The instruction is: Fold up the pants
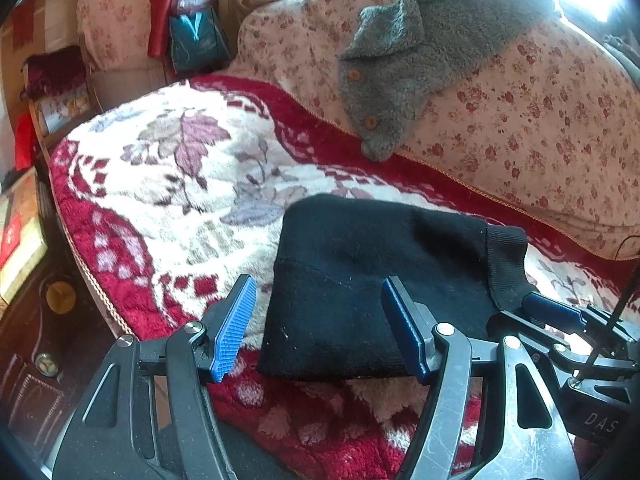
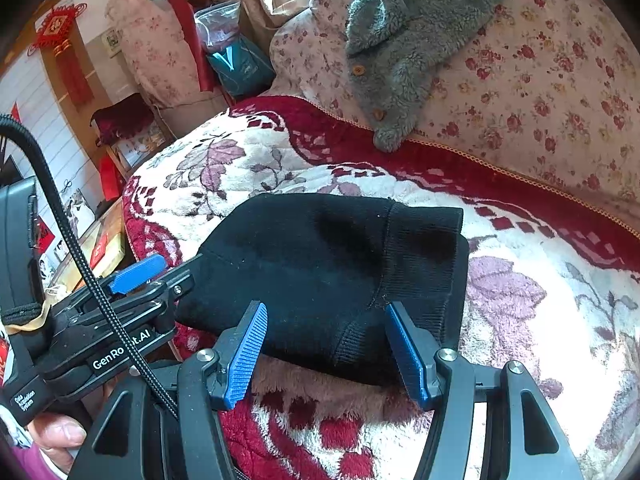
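Note:
The black pants [image 1: 360, 280] lie folded into a compact bundle on the red and white floral blanket [image 1: 168, 184], ribbed cuff [image 1: 508, 264] to the right. My left gripper [image 1: 320, 330] hovers open over the bundle's near left edge, nothing pinched between its blue pads. In the right wrist view the same pants [image 2: 320, 264] lie ahead, and my right gripper [image 2: 326, 354] stands open over the near edge by the cuff [image 2: 424, 272]. Each view catches the other gripper at its side: the right one's blue finger [image 1: 556, 312], the left one's blue finger [image 2: 136, 274].
A grey fleece jacket [image 1: 424, 52] with wooden buttons drapes over the floral backrest [image 1: 540, 128] behind. A teal bag [image 1: 196, 40] stands at the far end. The blanket's edge [image 1: 92, 280] drops at the left to boxes [image 1: 20, 240]. A person's thumb [image 2: 60, 436] shows low left.

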Action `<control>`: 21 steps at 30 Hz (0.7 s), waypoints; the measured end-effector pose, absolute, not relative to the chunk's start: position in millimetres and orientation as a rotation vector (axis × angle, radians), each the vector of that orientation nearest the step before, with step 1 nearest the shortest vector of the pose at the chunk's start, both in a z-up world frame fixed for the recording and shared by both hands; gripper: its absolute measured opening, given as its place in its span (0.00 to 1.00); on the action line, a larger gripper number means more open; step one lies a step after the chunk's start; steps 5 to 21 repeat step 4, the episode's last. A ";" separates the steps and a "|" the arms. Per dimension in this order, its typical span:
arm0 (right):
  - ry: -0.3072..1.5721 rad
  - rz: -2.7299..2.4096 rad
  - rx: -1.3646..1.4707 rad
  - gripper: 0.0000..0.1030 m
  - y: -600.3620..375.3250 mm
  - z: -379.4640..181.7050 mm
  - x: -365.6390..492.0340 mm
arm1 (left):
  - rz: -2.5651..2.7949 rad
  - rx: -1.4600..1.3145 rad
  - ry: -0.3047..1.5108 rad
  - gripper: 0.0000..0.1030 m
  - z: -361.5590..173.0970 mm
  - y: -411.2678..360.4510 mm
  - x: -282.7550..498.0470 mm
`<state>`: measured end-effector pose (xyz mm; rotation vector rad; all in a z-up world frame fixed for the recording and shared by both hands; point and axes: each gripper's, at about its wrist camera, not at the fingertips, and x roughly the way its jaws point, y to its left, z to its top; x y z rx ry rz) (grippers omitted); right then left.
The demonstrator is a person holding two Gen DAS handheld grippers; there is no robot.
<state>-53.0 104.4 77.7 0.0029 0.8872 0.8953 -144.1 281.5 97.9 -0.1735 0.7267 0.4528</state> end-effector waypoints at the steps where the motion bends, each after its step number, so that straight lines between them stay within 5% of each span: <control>1: 0.887 0.897 0.005 0.57 103.6 77.3 -52.8 | 0.451 -0.166 0.726 0.64 98.3 280.5 -144.0; 21: 0.881 0.894 0.015 0.57 96.1 77.6 -51.6 | 0.434 -0.156 0.730 0.64 101.2 273.2 -142.5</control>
